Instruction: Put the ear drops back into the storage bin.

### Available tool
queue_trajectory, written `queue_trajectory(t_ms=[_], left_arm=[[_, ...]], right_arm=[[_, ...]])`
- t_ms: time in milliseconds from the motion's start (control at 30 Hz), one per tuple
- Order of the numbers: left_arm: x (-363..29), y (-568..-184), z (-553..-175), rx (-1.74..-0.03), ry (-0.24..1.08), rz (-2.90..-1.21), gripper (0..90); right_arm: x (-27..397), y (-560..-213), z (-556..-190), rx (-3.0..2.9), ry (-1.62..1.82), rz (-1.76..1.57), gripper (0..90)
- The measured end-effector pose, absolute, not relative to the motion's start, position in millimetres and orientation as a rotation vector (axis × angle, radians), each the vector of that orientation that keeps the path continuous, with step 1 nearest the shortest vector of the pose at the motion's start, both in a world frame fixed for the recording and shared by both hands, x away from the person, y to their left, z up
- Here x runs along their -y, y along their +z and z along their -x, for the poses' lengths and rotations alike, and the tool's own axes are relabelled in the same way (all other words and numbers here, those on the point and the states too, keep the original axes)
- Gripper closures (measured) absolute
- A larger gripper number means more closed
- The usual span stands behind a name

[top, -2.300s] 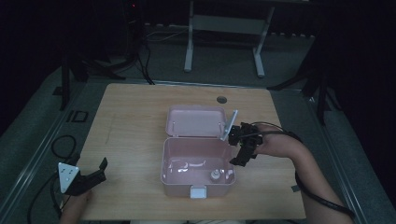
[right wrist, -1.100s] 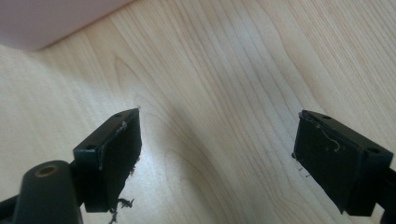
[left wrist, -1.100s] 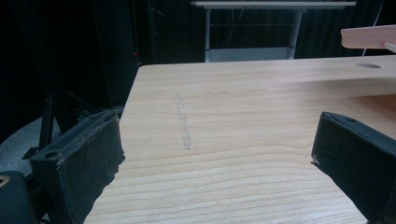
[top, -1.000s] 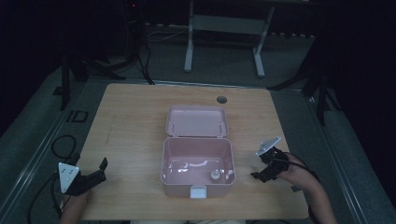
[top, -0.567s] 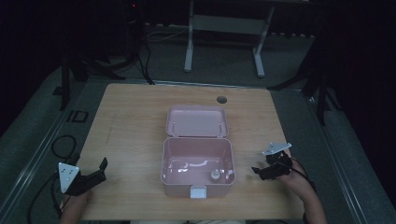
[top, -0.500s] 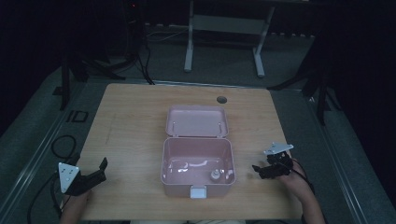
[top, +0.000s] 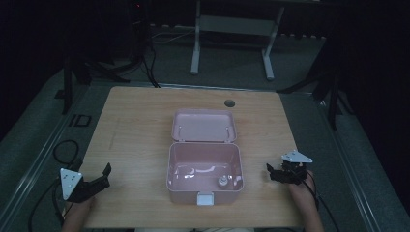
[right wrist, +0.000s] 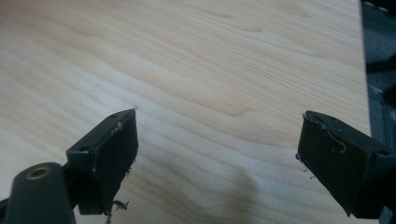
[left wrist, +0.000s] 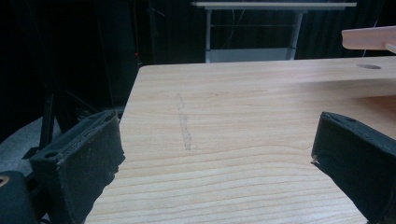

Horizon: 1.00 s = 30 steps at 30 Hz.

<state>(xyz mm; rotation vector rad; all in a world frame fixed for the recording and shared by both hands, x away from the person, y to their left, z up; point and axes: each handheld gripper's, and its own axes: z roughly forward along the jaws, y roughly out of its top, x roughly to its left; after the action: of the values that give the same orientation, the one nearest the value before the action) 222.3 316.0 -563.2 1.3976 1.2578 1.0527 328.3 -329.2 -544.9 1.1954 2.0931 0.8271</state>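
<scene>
- On the one wooden table stands one pink box, near the front edge at the middle, between two grippers.
- The box is open, its lid laid back flat behind it; one small round item inside is too dim to make out.
- The left gripper and right gripper each rest low, jaws spread wide and grasping nothing.
- The person's hands are cut off at the bottom edge.
</scene>
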Motion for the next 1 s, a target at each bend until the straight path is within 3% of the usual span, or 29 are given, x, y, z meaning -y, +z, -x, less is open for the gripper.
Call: queue_trajectory(t_ms=[567, 1000], left_arm=[[-316, -563, -222, -1.257, 1.053, -1.398, 2.0], [-316, -563, -222, -1.253, 1.050, -1.397, 2.0]], right_arm=[[341, -548, -319, -1.651, 0.894, -1.429, 12.2], [336, -547, -315, -1.593, 0.935, -1.405, 12.1]])
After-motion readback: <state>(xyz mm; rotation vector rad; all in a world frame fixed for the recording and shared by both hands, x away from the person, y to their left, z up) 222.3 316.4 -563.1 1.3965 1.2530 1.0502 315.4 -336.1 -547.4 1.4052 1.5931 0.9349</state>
